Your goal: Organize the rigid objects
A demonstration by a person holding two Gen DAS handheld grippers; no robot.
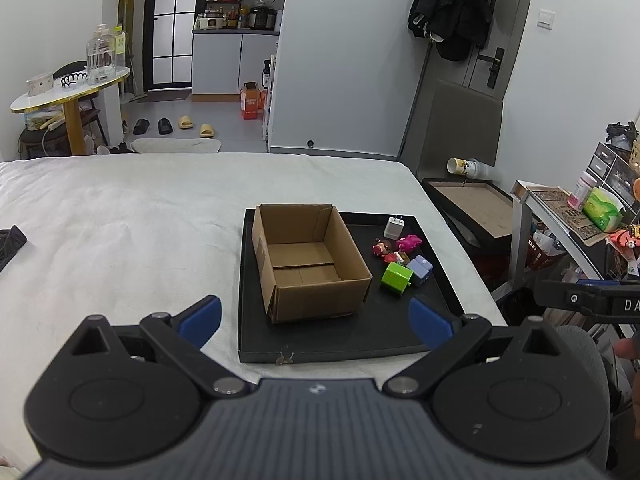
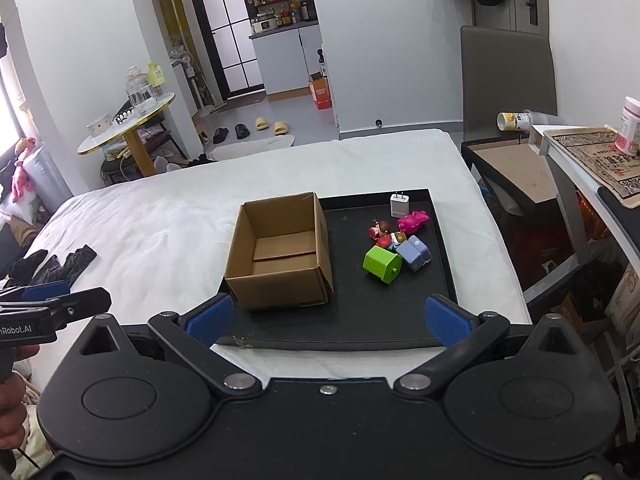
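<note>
A black tray [image 1: 340, 340] [image 2: 360, 328] lies on the white bed. An open, empty cardboard box [image 1: 308, 264] [image 2: 280, 252] stands on its left half. To the right of the box lie a white charger plug [image 1: 394, 227] [image 2: 400, 205], a pink toy [image 1: 409, 243] [image 2: 414, 220], a small red figurine [image 1: 382, 248] [image 2: 380, 232], a green block [image 1: 396, 275] [image 2: 381, 264] and a pale blue block [image 1: 420, 270] [image 2: 416, 254]. My left gripper [image 1: 316, 322] and right gripper [image 2: 328, 318] both hover open before the tray's near edge, holding nothing.
The white bed [image 1: 120, 220] stretches left, with dark clothing [image 2: 60, 266] on its left side. Right of the bed stand a dark side table [image 1: 472, 208] with a lying cup [image 1: 464, 168], and a cluttered shelf [image 1: 580, 216]. A round table [image 1: 68, 88] stands beyond the bed.
</note>
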